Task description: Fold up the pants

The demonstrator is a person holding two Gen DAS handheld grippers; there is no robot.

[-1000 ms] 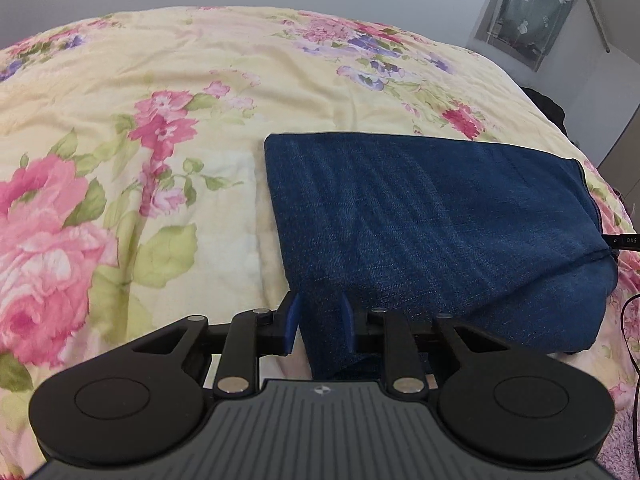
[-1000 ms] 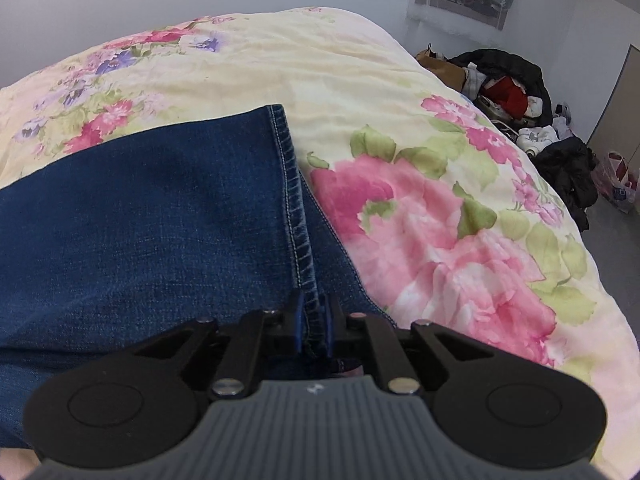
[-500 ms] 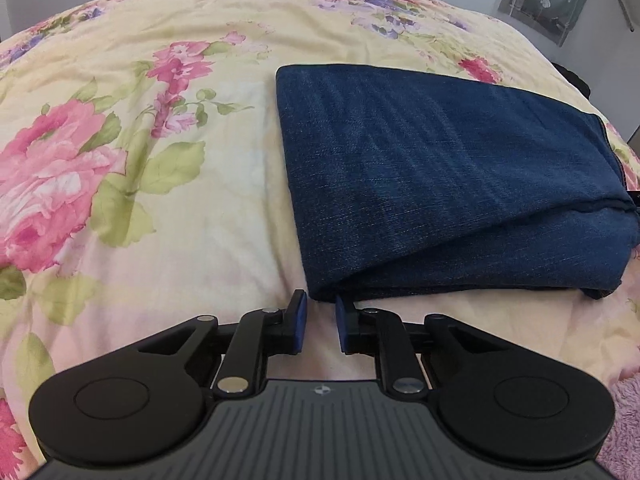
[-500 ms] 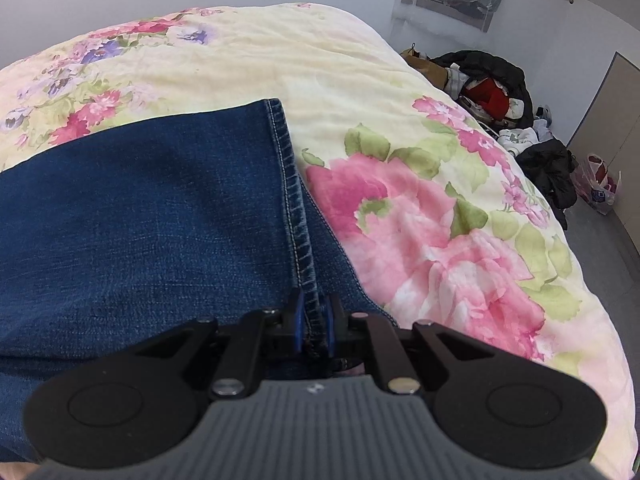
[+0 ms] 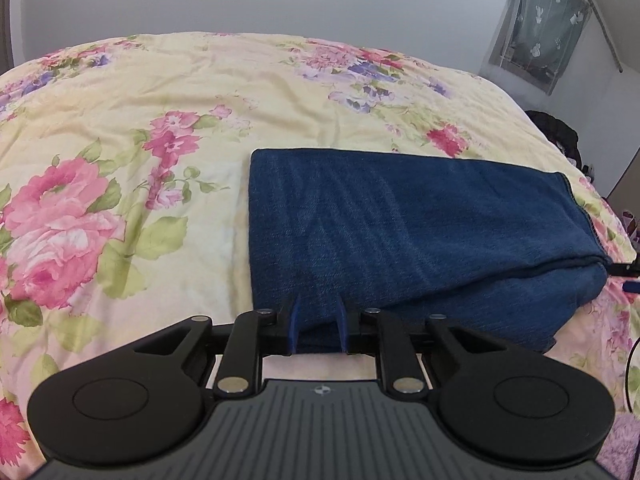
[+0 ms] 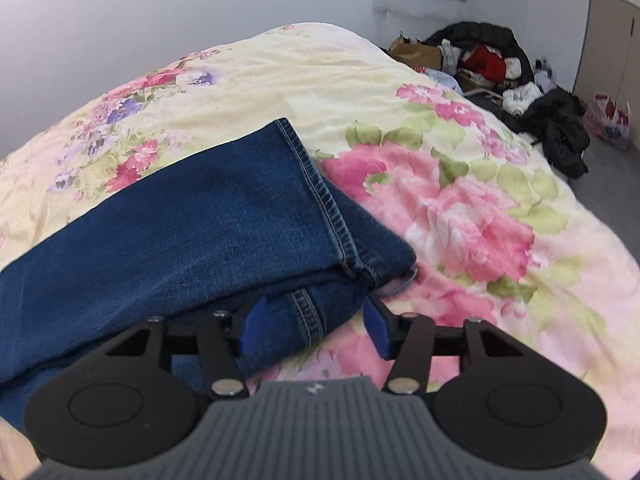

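The dark blue jeans (image 5: 420, 232) lie folded into a thick rectangle on the floral bedspread (image 5: 140, 140). My left gripper (image 5: 318, 324) has its jaws a little apart around the near left corner of the fold, and cloth fills the gap. In the right wrist view the jeans (image 6: 192, 224) show their stitched hem ends on the right side. My right gripper (image 6: 312, 326) is wide open, with the lower denim layer lying between its blue pads (image 6: 254, 326).
The bed's right edge drops to a grey floor (image 6: 608, 184). A heap of clothes and bags (image 6: 500, 68) lies on the floor by the far wall. A curtained window (image 5: 540, 36) is at the back right. A dark cable (image 5: 630, 356) hangs at the bed's right side.
My right gripper has opened and let go of the hem, and has drawn back a little. My left gripper, drawn back and clear of the jeans half a second ago, has moved forward onto the near corner again.
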